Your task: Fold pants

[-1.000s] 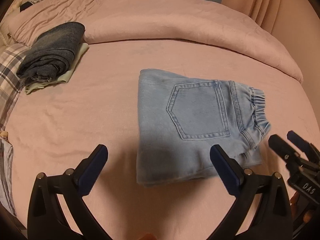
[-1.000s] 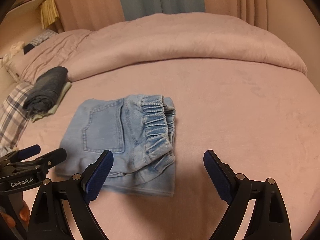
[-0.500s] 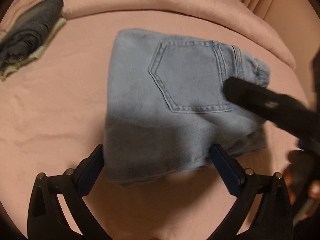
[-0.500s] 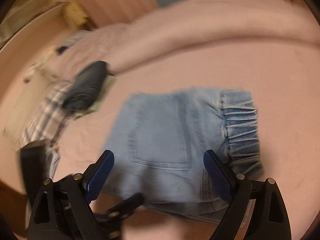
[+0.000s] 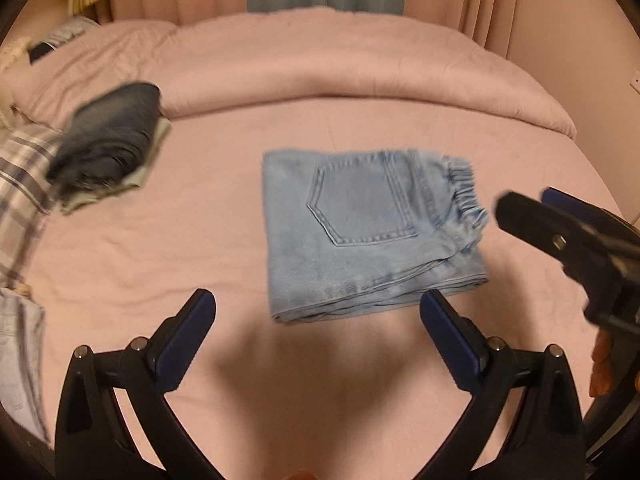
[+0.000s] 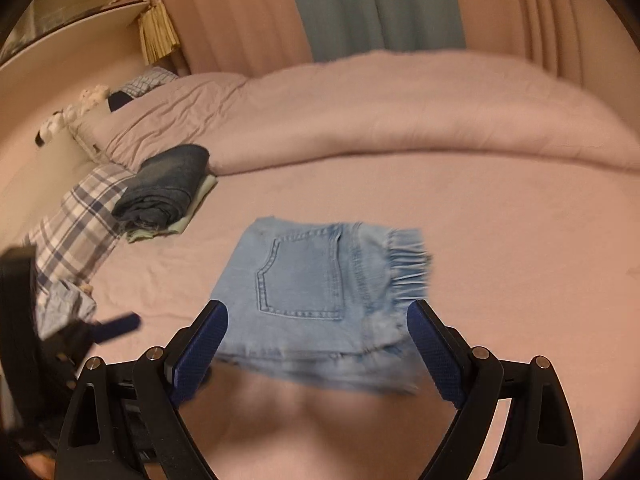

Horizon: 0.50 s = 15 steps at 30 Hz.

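Note:
Light blue jeans [image 5: 368, 232] lie folded into a compact rectangle on the pink bed, back pocket up, elastic waistband to the right; they also show in the right wrist view [image 6: 320, 292]. My left gripper [image 5: 316, 320] is open and empty, just short of the near edge of the jeans. My right gripper [image 6: 318, 334] is open and empty, its fingers straddling the near edge of the jeans from above. The right gripper also shows at the right edge of the left wrist view [image 5: 560, 232].
A stack of folded dark jeans [image 5: 108, 140] on a pale green garment lies at the left [image 6: 164, 192]. A plaid cloth [image 6: 76, 224] lies beside it. A rolled pink duvet [image 5: 340, 68] crosses the back of the bed. Curtains hang behind.
Both grippers have pulled back and up from the folded jeans after dipping close to them. The jeans lie in the same folded shape.

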### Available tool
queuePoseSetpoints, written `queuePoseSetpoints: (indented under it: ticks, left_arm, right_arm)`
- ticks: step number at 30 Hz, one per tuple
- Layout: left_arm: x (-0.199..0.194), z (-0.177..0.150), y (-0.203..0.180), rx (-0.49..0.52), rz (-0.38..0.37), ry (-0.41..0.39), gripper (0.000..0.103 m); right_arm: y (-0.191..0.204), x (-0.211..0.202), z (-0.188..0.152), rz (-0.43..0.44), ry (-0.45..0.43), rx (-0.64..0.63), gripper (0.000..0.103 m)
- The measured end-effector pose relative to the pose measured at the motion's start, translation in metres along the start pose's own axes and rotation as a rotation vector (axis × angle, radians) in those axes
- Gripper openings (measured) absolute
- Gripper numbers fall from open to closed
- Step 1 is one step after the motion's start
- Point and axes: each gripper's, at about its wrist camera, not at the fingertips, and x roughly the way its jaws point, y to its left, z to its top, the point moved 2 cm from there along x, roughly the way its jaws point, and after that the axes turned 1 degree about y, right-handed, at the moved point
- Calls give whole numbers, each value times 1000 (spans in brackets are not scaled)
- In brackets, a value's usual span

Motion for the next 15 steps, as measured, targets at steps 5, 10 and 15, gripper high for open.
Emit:
queuePoseSetpoints:
  ticks: [5,10,15]
  left_arm:
    - [-43,1,-3,-17,34,-43,102]
    - [-76,1,-8,-24,49,-83,102]
    - [-95,-1,-14,-17,48,-103,102]
  right_arm:
    - [7,-56,-5,-51,-66,-40,91]
    - [8,-86,-11,-83,-83,-46,92]
    - [11,-105,-19,-100,-94,-40,92]
